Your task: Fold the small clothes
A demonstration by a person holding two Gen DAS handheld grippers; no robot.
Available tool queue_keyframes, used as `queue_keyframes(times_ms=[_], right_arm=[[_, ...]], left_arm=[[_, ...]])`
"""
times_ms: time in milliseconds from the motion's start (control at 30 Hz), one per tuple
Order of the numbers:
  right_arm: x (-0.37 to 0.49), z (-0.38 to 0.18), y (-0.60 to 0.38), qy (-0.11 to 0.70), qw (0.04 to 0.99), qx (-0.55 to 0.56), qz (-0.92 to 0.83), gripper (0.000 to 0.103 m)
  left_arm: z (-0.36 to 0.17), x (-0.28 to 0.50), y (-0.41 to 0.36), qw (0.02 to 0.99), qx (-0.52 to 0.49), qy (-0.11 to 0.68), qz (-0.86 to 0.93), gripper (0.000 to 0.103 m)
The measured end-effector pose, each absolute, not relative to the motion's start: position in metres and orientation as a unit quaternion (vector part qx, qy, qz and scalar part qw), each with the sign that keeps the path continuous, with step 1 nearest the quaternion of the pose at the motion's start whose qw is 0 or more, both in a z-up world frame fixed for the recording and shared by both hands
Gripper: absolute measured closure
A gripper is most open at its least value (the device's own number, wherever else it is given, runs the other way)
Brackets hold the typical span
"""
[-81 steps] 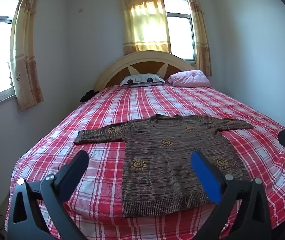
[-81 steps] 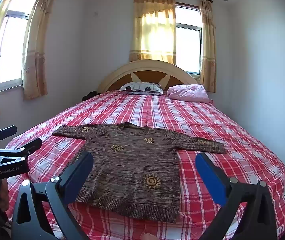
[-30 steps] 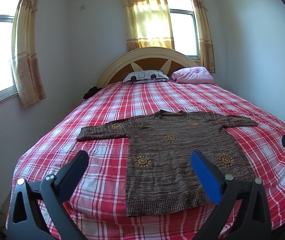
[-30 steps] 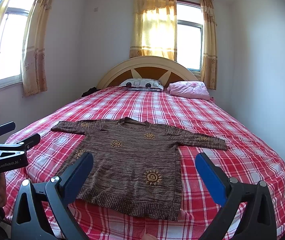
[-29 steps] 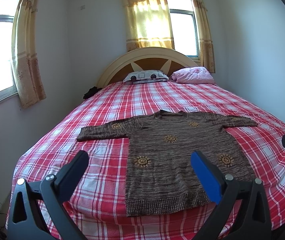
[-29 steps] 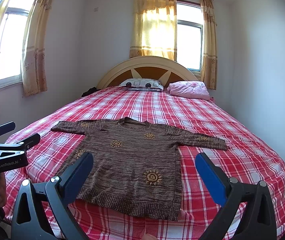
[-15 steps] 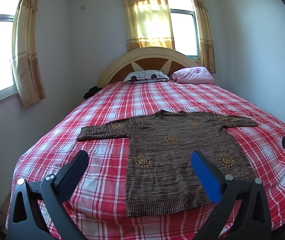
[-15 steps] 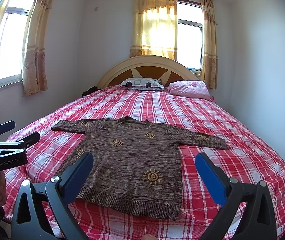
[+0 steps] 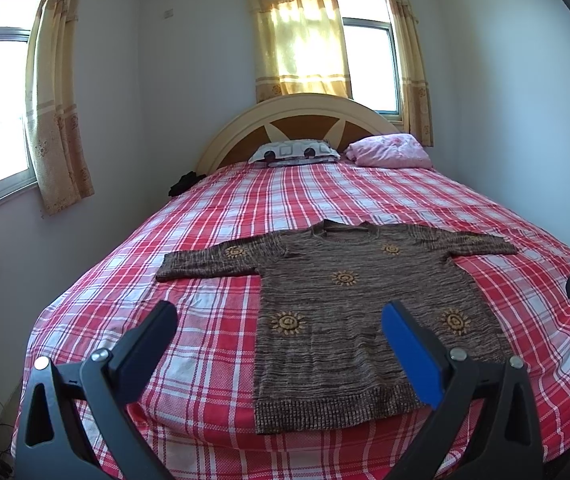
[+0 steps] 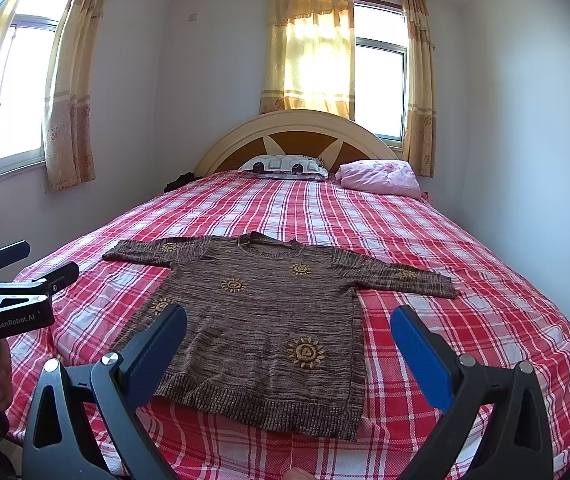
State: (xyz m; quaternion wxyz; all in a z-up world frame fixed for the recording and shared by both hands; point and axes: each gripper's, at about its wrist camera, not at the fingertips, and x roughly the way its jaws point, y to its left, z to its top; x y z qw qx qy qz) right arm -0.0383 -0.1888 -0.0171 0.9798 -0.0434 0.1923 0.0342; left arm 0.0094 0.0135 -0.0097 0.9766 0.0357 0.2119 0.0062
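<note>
A brown knit sweater with yellow sun motifs lies flat and face up on the red plaid bed, both sleeves spread out, hem toward me. In the right wrist view the same sweater fills the bed's near half. My left gripper hangs open above the bed's near edge, short of the hem, nothing between its fingers. My right gripper is also open over the sweater's hem end, holding nothing. The left gripper's body shows at the left edge of the right wrist view.
A patterned pillow and a pink folded blanket sit at the headboard. A dark item lies at the bed's far left edge. Walls stand close on both sides, with curtained windows behind and to the left.
Both grippers have risen slightly and tilted, so the sweater sits a little lower in view than 2.7 s ago. The sweater has not moved. Both grippers stay open.
</note>
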Motion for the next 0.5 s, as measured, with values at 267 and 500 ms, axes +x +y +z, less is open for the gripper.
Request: queue_keyframes(times_ms=[267,500], right_arm=[[-0.038,-0.018,-0.189,0.193,0.98,-0.043,0.036,0.001],[-0.034,-0.028,-0.188,0.199,0.978,-0.044,0.046,0.001]], left_arm=[[-0.01,0.01,0.014,0.976,0.036,0.213,0.008,0.0],[-0.017,0.017,0.012,0.975,0.038,0.221,0.009,0.0]])
